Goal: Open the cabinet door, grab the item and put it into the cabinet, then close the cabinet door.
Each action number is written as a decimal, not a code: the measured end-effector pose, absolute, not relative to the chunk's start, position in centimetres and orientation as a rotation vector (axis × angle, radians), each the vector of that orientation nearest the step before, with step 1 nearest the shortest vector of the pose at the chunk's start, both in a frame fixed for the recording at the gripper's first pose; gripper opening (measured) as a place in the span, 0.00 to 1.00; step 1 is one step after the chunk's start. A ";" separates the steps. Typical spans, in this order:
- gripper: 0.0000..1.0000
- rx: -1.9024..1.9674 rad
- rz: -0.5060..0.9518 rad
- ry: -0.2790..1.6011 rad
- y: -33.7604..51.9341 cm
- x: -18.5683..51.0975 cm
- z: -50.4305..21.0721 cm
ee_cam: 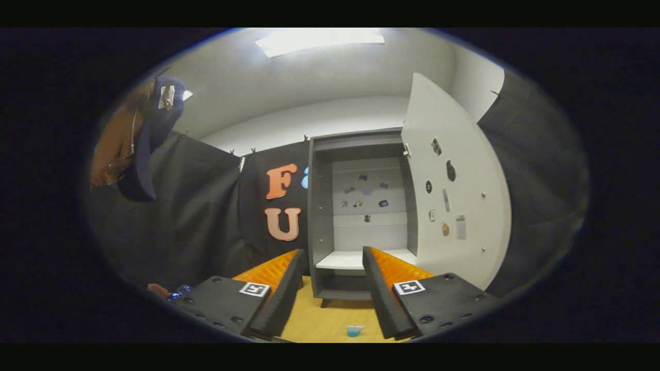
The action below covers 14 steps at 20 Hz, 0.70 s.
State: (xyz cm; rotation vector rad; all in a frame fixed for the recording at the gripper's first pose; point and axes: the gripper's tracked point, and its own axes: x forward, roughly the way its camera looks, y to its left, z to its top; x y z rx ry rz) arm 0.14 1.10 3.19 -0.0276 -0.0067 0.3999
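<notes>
A grey cabinet point(320, 206) stands on the wooden table, straight ahead beyond my fingers. Its white door point(454, 206) is swung wide open to the right and carries several small stickers and magnets. Inside, a white shelf point(343, 260) is bare and the back panel holds several small stickers. My gripper point(332, 268) is open, with nothing between its fingers. A small blue item point(355, 331) lies on the table low down between the fingers, close to me.
The wooden table top point(330, 319) runs from under the fingers to the cabinet's feet. Black cloth walls point(206, 206) close in the left and right sides. A person's head with a dark cap point(149, 134) leans in at the upper left.
</notes>
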 end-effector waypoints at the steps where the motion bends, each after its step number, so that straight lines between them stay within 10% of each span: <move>1: 0.91 -0.042 0.402 0.025 1.7 1.1 1.6; 14: 0.98 -0.153 0.101 0.520 -5.5 8.8 -27.9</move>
